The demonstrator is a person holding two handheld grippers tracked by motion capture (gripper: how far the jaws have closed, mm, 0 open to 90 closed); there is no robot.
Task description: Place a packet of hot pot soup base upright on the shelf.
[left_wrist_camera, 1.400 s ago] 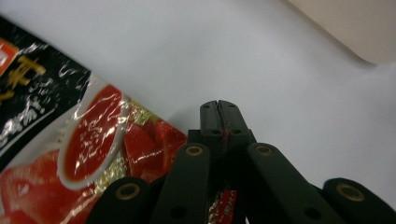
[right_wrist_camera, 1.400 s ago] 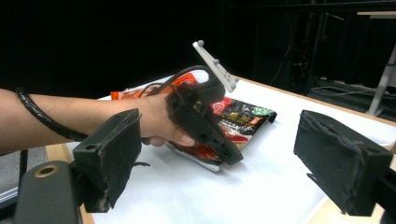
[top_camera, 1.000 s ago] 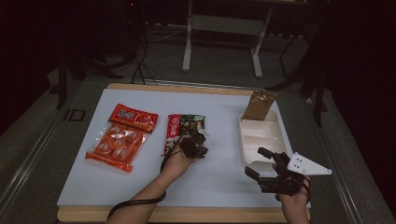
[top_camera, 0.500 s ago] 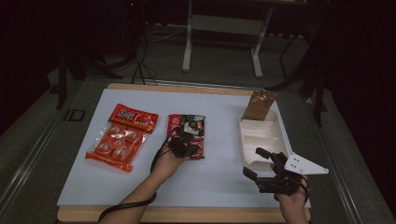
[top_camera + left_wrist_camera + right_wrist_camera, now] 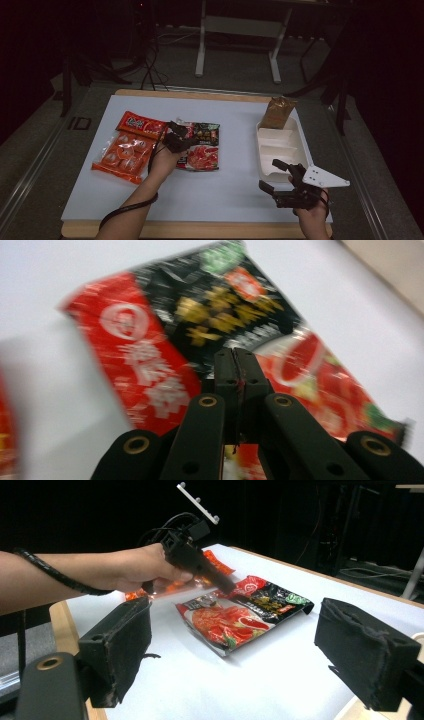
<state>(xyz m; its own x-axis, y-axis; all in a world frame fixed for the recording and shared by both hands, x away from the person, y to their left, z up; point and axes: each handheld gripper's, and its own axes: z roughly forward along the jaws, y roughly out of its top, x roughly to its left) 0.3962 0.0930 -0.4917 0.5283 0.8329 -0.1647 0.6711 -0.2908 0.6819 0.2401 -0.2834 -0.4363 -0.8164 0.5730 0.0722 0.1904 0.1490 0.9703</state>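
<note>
Left gripper point(image 5: 176, 136): jaws pressed together with nothing between them, tips hovering over the left part of the red-and-black noodle packet point(image 5: 200, 147), which lies flat on the white table point(image 5: 230, 185) between the orange snack bag point(image 5: 127, 150) and the white tray point(image 5: 280, 150).
Right gripper point(image 5: 280, 181): jaws spread wide, empty, held near the tray's front end.
Step in hand: it looks like an approach to the packet.
Doing it well: spread the jaws before coming down, take an edge or the crimped end rather than the flat middle, and pinch firmly, since film is slippery.
Left gripper view: closed tips over the packet's print; blur makes it hard to say whether they touch it.
Right gripper view: a side look showing the left gripper point(image 5: 200, 555) raised and slanting down toward the packet point(image 5: 245, 611).
High view: tray position and a brown pouch point(image 5: 276, 112) standing at its far end.
</note>
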